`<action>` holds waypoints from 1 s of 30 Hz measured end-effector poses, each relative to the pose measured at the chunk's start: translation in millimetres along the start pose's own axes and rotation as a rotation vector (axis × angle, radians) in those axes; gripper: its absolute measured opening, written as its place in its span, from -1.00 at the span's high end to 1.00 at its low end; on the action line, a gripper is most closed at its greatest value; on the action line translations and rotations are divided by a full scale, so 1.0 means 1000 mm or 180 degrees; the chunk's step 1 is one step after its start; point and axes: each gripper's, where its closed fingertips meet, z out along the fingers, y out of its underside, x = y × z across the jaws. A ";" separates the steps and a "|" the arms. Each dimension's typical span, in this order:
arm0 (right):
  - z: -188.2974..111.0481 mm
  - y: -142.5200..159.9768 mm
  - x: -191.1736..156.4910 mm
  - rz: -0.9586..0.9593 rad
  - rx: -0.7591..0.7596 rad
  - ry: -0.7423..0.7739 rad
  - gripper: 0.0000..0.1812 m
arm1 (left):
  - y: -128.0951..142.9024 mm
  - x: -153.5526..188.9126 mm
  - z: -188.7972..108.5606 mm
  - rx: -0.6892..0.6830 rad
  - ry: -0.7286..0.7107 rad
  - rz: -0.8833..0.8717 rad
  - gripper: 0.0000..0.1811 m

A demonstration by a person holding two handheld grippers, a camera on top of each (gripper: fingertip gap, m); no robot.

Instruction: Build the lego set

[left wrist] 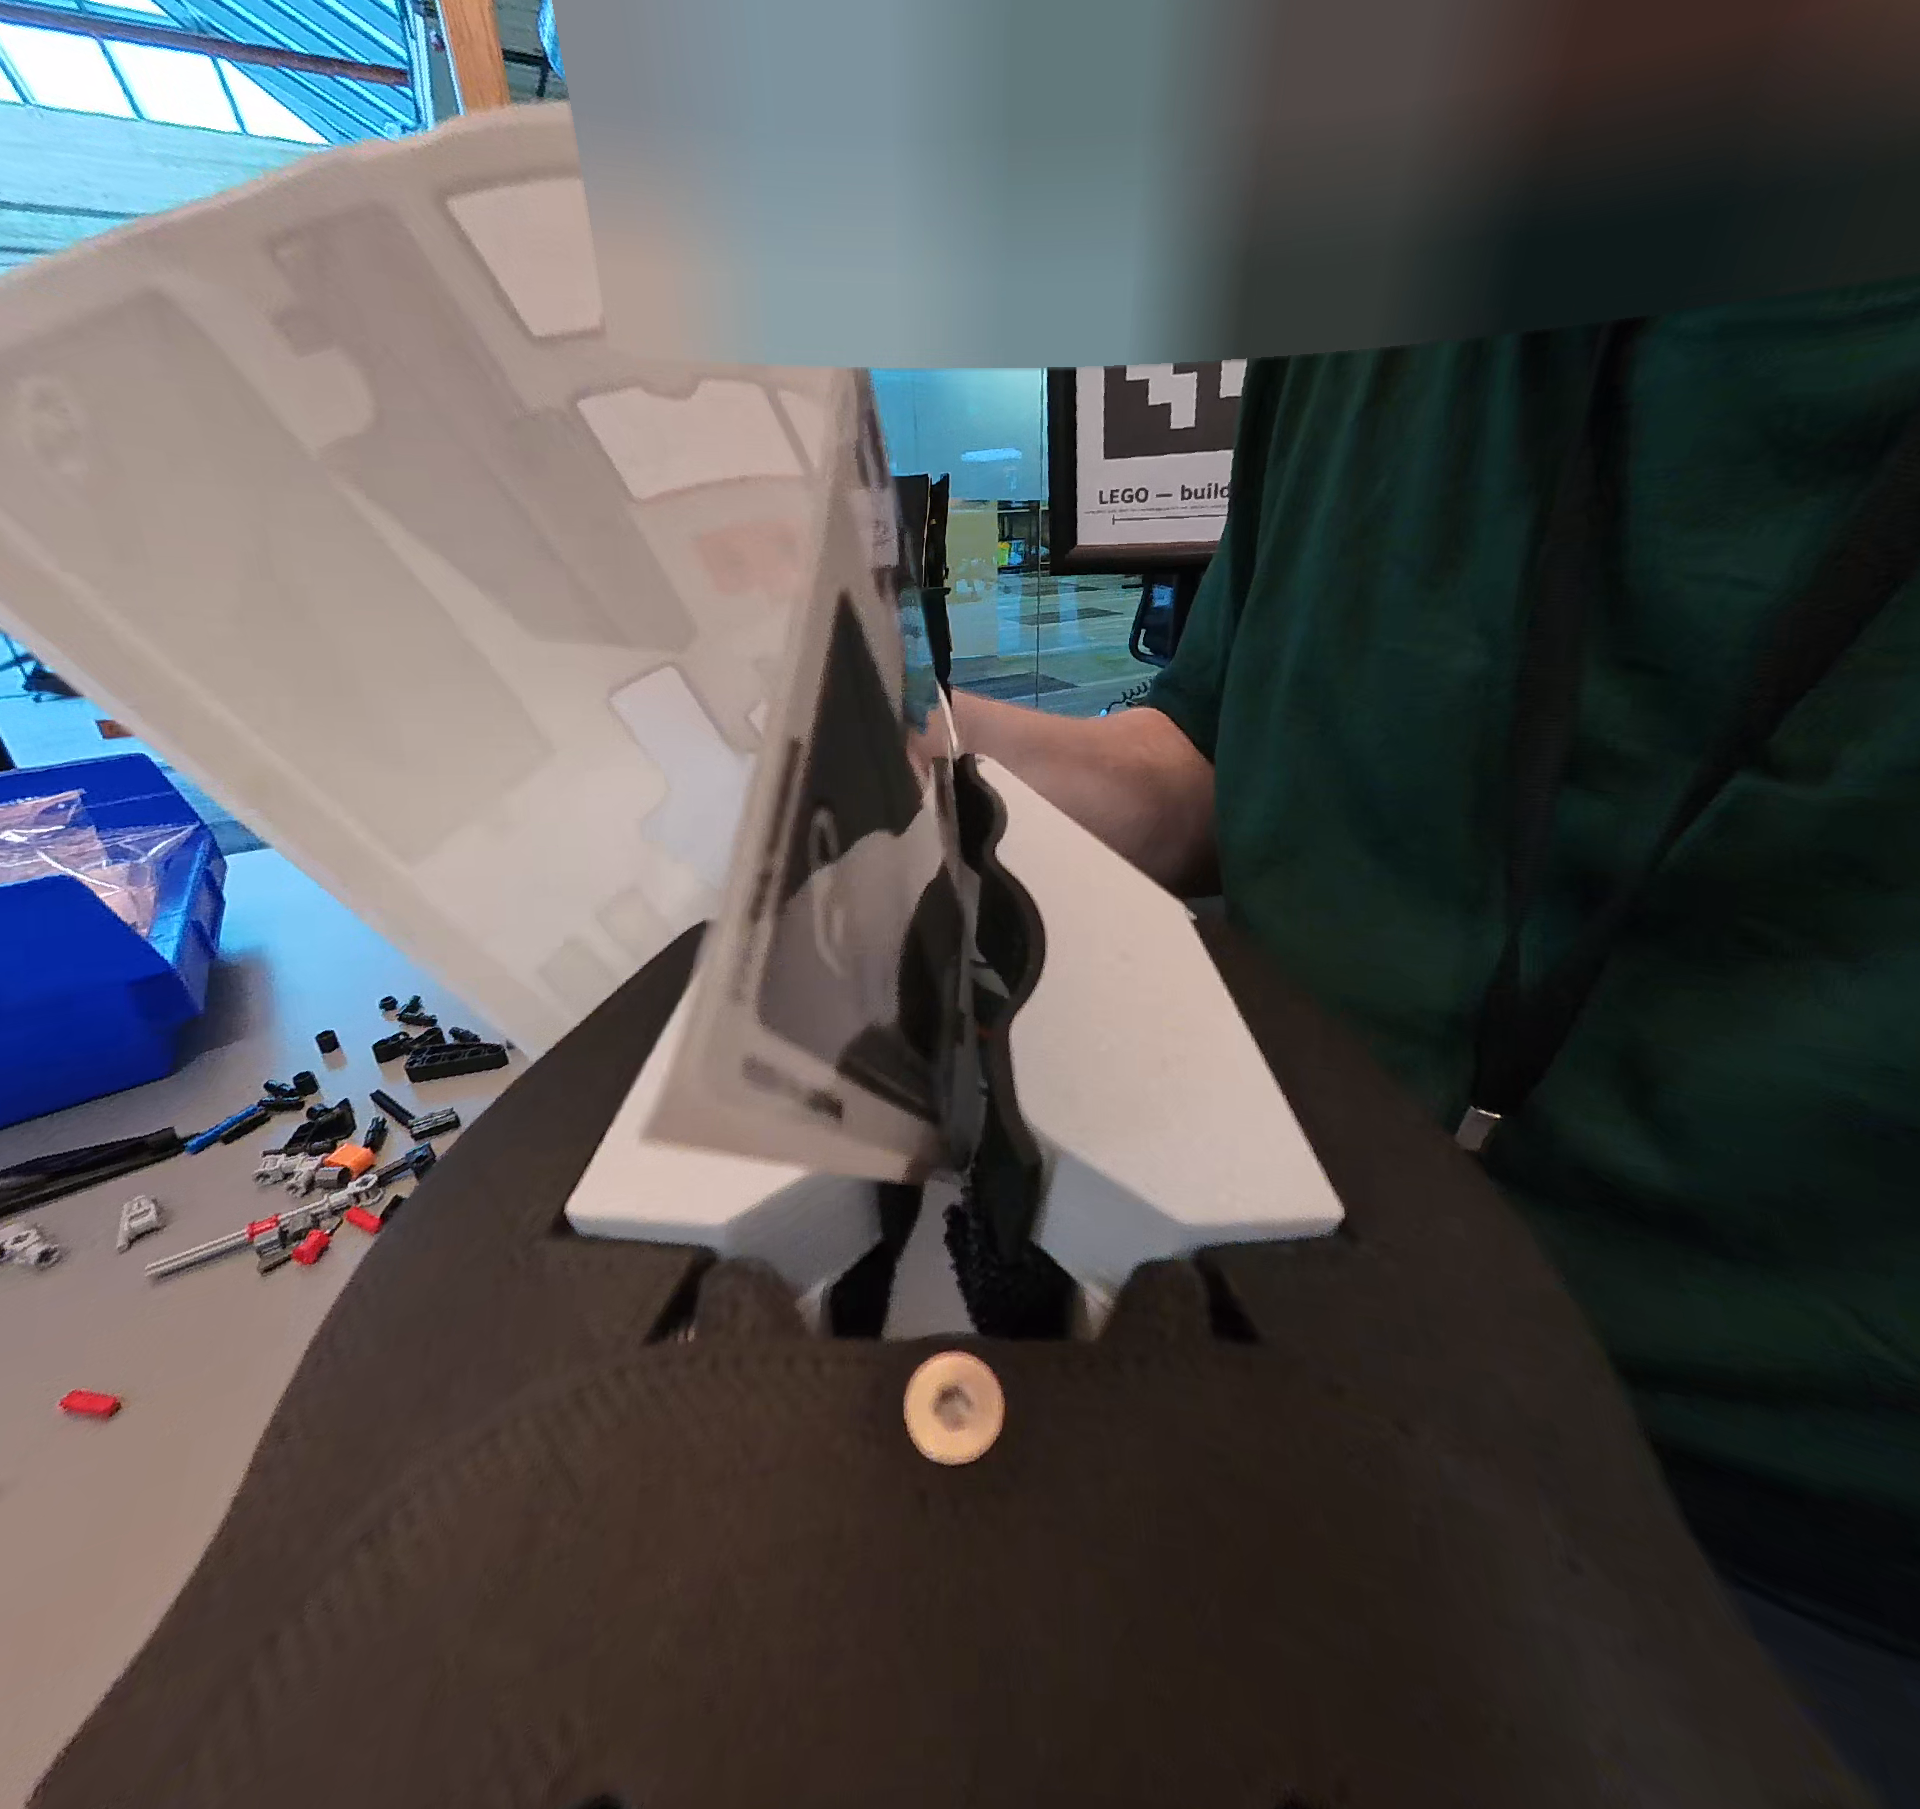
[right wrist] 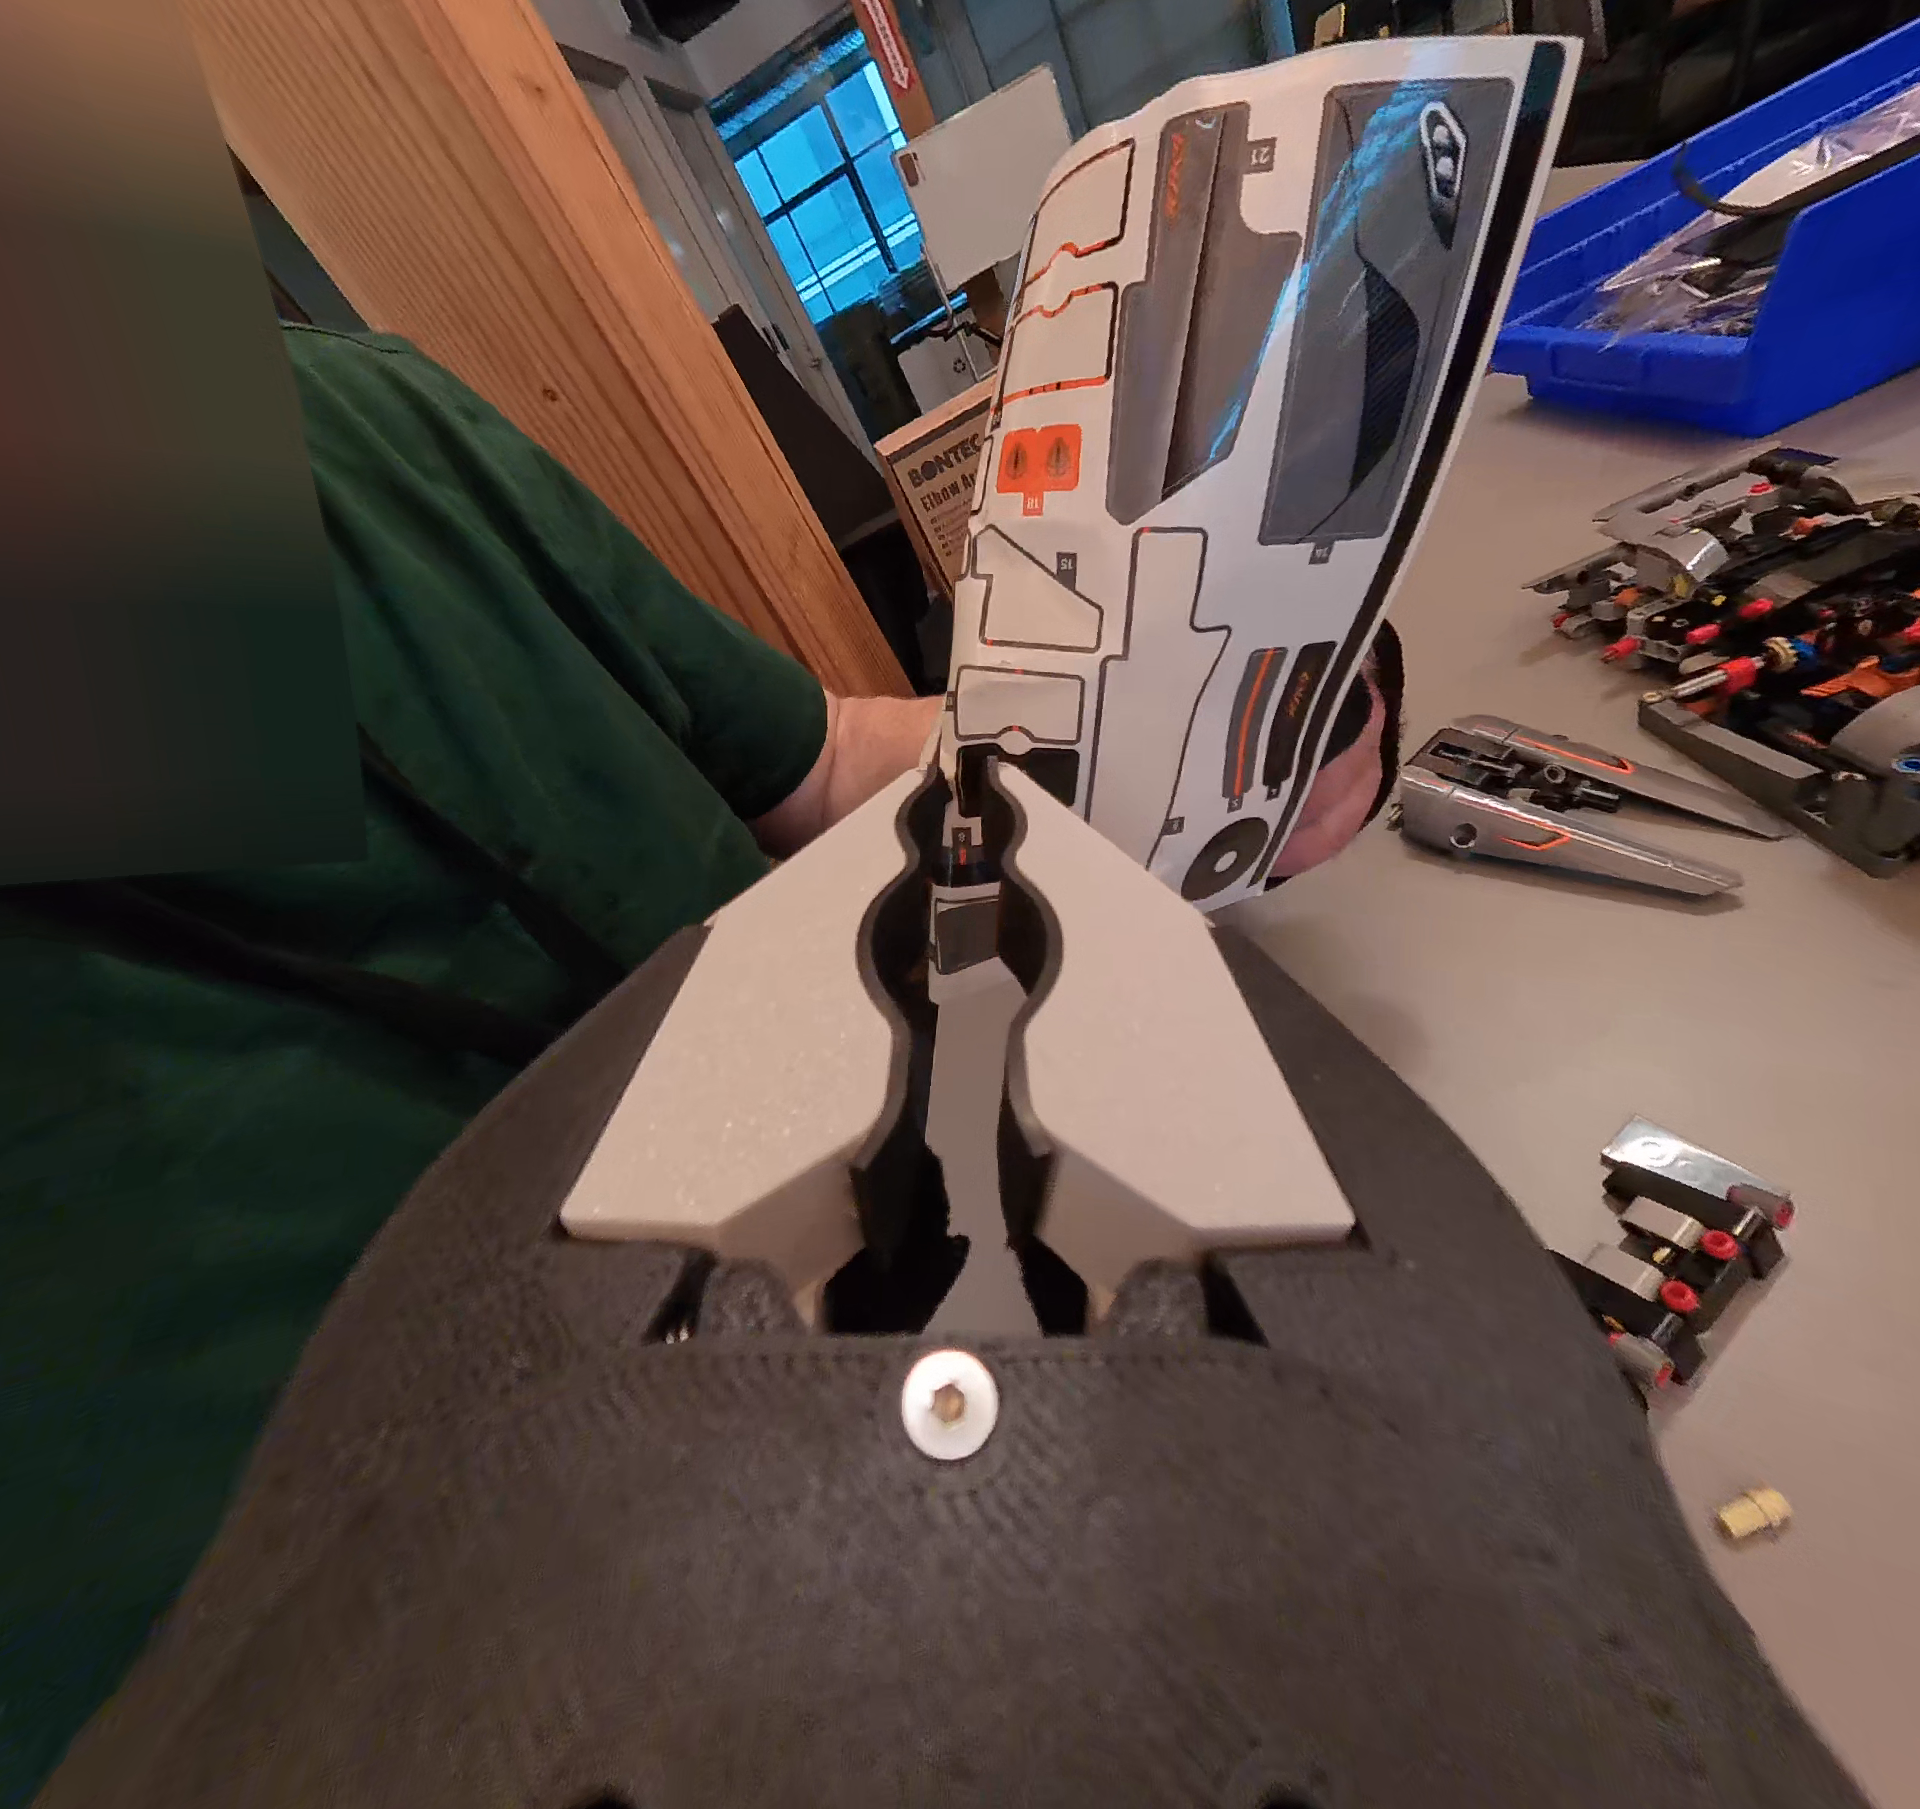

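Observation:
A sticker sheet (right wrist: pixel 1236 429) stands upright between both grippers, with its printed side facing the right wrist view. Its pale back (left wrist: pixel 343 596) fills the left of the left wrist view. My left gripper (left wrist: pixel 951 783) is shut on the sheet's lower edge. My right gripper (right wrist: pixel 961 772) is shut on a small grey sticker (right wrist: pixel 964 923) at the sheet's lower left corner. The partly built grey, black and orange car model (right wrist: pixel 1756 616) lies on the table at the right. A silver and orange panel piece (right wrist: pixel 1558 803) lies in front of it.
A blue bin (right wrist: pixel 1745 305) with plastic bags stands at the back right, also in the left wrist view (left wrist: pixel 94 938). Several loose small pieces (left wrist: pixel 312 1136) lie on the grey table. A black sub-assembly with red pins (right wrist: pixel 1683 1250) lies near my right gripper. A person in a green shirt (right wrist: pixel 468 668) is close behind. The grippers are tip to tip, or close to it.

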 end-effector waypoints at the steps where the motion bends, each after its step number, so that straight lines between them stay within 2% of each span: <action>1: 0.000 0.000 -0.001 0.0011 0.0009 -0.0035 0.96 | 0.000 0.002 0.001 0.0005 0.0026 0.0005 1.00; 7: 0.002 0.001 -0.006 0.0080 0.0016 -0.0267 1.00 | 0.000 0.007 0.000 -0.0004 0.0133 0.0009 1.00; 12: 0.002 0.003 -0.005 0.0006 -0.0041 -0.0208 1.00 | 0.002 0.007 -0.001 -0.0003 0.0160 -0.0014 1.00; 30: 0.006 0.004 -0.008 0.0142 0.0185 -0.0482 1.00 | 0.003 0.012 -0.004 -0.0030 0.0282 -0.0112 1.00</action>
